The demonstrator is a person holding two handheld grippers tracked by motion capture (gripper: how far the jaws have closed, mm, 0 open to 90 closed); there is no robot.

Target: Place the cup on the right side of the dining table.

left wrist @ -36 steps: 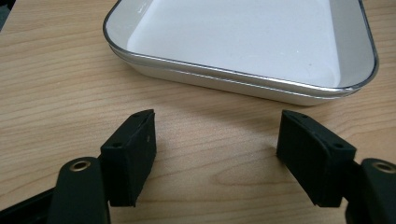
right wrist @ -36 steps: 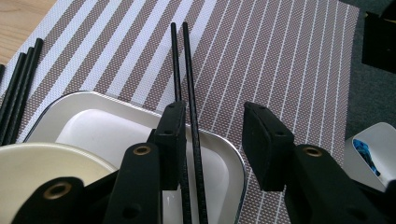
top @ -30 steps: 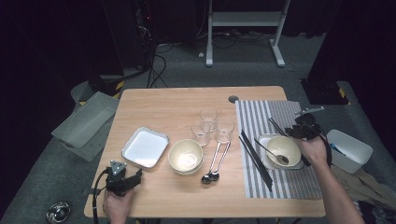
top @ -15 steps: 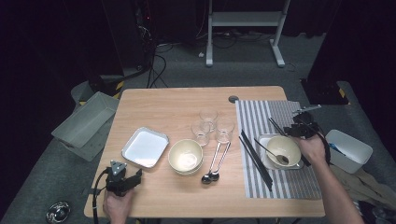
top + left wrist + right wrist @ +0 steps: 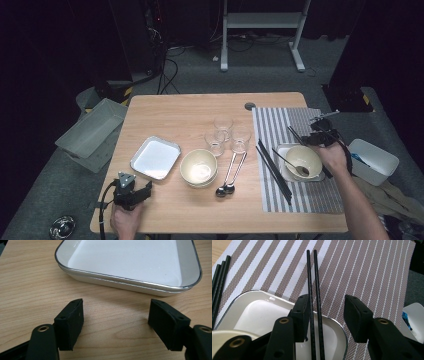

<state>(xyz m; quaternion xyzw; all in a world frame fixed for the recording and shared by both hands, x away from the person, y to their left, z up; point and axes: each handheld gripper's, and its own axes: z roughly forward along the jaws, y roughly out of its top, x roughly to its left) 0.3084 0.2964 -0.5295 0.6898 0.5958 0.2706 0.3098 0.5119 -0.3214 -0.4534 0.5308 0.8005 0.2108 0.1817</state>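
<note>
Right gripper sits at the right of the high view, over the far edge of the small white tray on the striped placemat. In the right gripper view its jaws stand partly spread and have just been opening; a pair of black chopsticks runs up the middle of that frame between them, lying across the tray rim and onto the mat. The chopsticks pass just beside the left-hand pad (touching or a hair apart, cannot tell); the right-hand pad stands clear of them, so no pinch. In the high view this pair lies in the right half of the frame, beyond a cream bowl that sits in the tray with a spoon inside. A second set of black chopsticks lies on the mat's left edge. Left gripper rests low at the lower left of the high view, on the wooden table, near corner. Its jaws are spread wide with bare wood between them, pointed at a white rectangular tray filling the upper part of the left gripper view, apart from the pads. Centre of the table: second cream bowl, three clear glasses, two spoons side by side.
</note>
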